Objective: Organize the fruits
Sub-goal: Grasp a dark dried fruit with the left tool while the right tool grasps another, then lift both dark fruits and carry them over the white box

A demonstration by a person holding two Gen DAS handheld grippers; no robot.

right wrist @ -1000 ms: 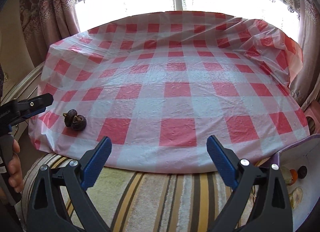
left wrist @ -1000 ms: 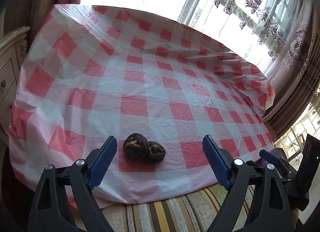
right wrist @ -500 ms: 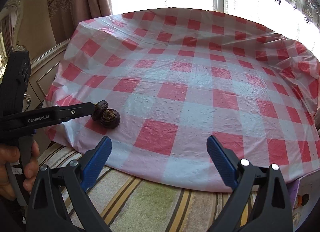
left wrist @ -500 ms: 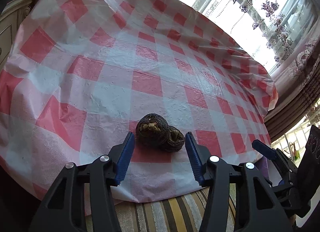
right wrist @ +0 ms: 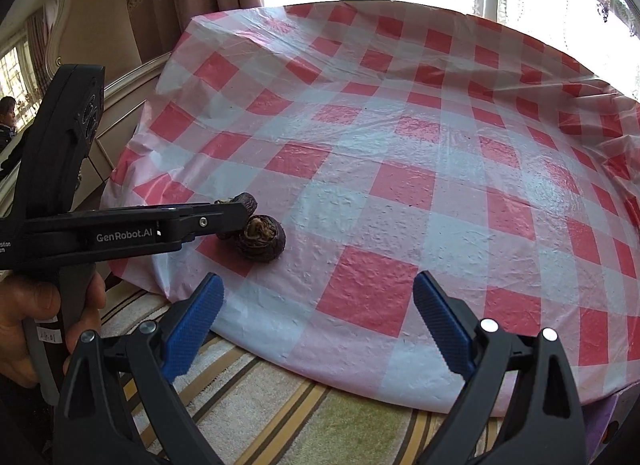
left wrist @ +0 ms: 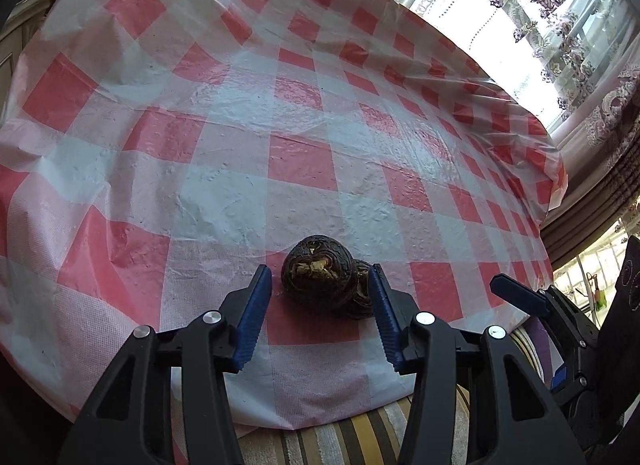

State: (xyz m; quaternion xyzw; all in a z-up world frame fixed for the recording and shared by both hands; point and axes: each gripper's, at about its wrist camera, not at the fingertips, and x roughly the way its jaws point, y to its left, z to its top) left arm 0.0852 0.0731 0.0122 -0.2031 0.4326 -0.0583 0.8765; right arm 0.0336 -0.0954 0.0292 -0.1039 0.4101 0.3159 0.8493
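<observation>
Left wrist view: left gripper (left wrist: 320, 291) has narrowed around two dark fruits (left wrist: 319, 279), jaws not yet touching; right gripper (right wrist: 318, 319) gapes empty.

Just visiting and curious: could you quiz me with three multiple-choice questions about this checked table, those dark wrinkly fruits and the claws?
1. Where do the dark fruits lie on the tablecloth?
A. near its edge
B. at its middle
C. under it

2. How many dark fruits are there?
A. one
B. two
C. five

3. What is between the right claw pads?
A. a fruit
B. a cup
C. nothing

Answers: 1 A, the striped fabric starts just past them. 2 B, two show side by side in the right view. 3 C, its blue pads stand wide apart over bare cloth.
</observation>
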